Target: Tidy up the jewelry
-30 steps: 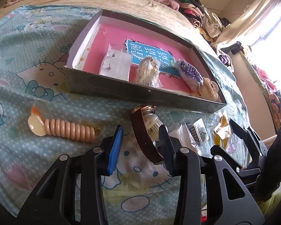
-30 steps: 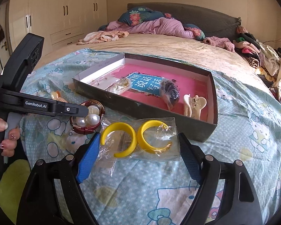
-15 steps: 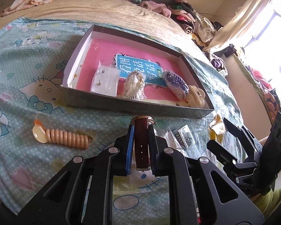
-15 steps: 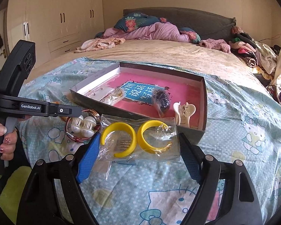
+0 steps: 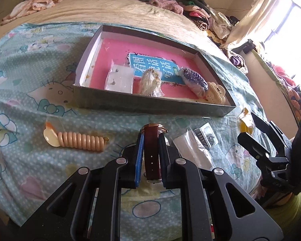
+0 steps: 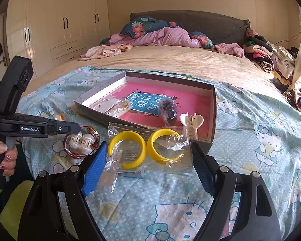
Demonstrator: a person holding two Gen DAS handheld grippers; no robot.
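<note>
Clearly light and rather stiff: brown bracelet (image 5: 151,154), a band with a gold rim, with pale pearl-like pieces sitting inside the ring in the right wrist view. Smooth on the faces, so probably a little slippery; pearl pieces likely fragile, better not squeezed. Best taken across the flat band, edge-on, as it is taken now.

Clenched on exactly this band: left gripper (image 5: 151,140), both pads pressing on its two faces, ring standing upright between them and pointing forward. Seems held just above the patterned bedspread (image 5: 30,160), in front of the near wall of the shallow box (image 5: 150,105) with the pink floor, not yet inside it.

Near, to the left on the cloth: peach spiral hair tie (image 5: 78,141), apart from the bracelet.

Further right: right gripper (image 6: 148,147), jaws wide but apparently grasping a clear bag of yellow hoops (image 6: 146,150), bag edges touching both pads.
</note>
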